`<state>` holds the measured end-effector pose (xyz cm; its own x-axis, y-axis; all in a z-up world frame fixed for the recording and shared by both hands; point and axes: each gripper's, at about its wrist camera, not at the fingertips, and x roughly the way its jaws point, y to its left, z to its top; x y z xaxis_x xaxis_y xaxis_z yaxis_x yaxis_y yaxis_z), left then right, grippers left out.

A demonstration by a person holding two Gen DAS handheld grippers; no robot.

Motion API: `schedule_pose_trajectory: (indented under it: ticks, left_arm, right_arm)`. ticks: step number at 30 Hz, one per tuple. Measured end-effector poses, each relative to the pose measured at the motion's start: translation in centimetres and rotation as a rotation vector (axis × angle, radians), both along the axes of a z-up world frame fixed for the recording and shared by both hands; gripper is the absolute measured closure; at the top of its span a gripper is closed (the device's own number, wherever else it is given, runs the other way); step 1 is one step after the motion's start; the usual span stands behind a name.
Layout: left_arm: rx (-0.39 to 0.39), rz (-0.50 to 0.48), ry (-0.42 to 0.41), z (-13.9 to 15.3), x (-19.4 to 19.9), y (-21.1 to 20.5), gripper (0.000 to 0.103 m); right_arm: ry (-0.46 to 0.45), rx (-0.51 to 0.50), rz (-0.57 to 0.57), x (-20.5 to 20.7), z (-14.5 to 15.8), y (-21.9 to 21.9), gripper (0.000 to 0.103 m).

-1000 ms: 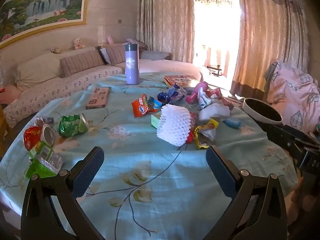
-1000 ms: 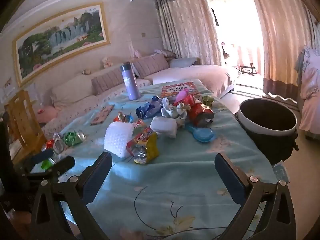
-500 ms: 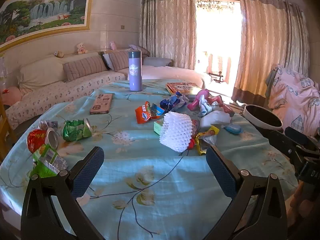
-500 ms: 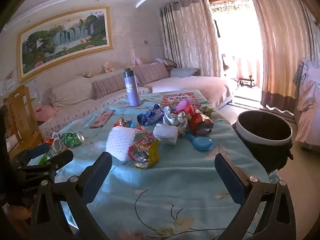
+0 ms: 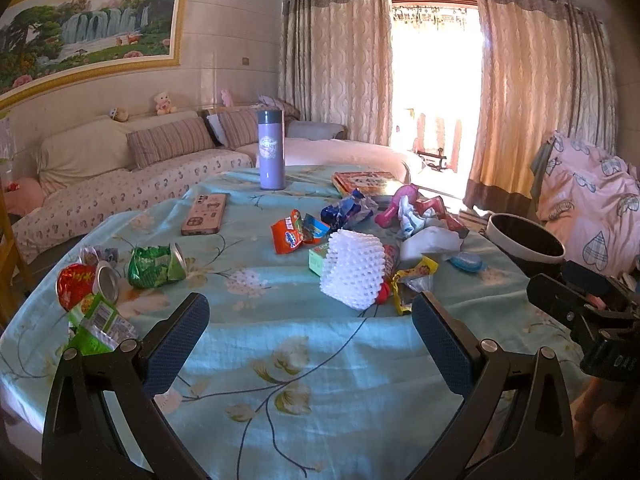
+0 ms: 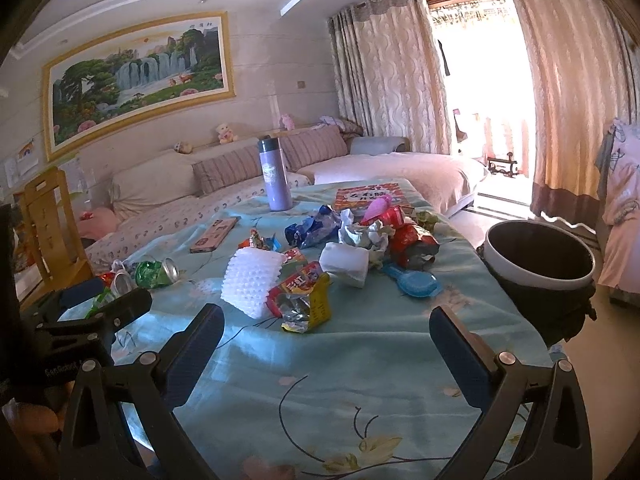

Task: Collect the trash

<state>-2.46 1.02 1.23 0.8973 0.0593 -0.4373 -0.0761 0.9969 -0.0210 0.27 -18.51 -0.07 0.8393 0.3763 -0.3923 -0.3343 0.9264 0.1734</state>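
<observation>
Trash lies scattered on a table with a light blue flowered cloth (image 5: 304,344). A white foam fruit net (image 5: 352,274) (image 6: 252,276) sits mid-table beside a yellow and red wrapper (image 5: 412,280) (image 6: 306,300). Crumpled paper, a white tissue wad (image 6: 346,262) and red and blue packets (image 6: 408,240) are heaped behind. Crushed cans and green packets (image 5: 156,266) lie at the left. A dark trash bin with a white rim (image 6: 540,260) (image 5: 524,240) stands by the table's right edge. My left gripper (image 5: 310,334) and right gripper (image 6: 326,338) hover open over the near cloth, holding nothing.
A purple flask (image 5: 271,150), a pink phone (image 5: 204,214) and a red box (image 5: 366,180) rest on the far part of the table. A sofa (image 5: 120,160) runs behind it, a wooden chair (image 6: 48,224) stands at the left, and curtains frame a bright doorway.
Both grippers have risen and tilted up slightly, so more of the wall and ceiling shows. Both stay open and the trash has not moved.
</observation>
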Motion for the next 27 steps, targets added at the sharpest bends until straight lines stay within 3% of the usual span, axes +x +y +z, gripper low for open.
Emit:
schedule_pose_trajectory:
  ticks: [27]
  left_arm:
    - [-0.004, 0.002, 0.018, -0.26, 0.86, 0.66, 0.0]
  right_arm:
    - [0.035, 0.016, 0.022, 0.36, -0.48, 0.46, 0.0]
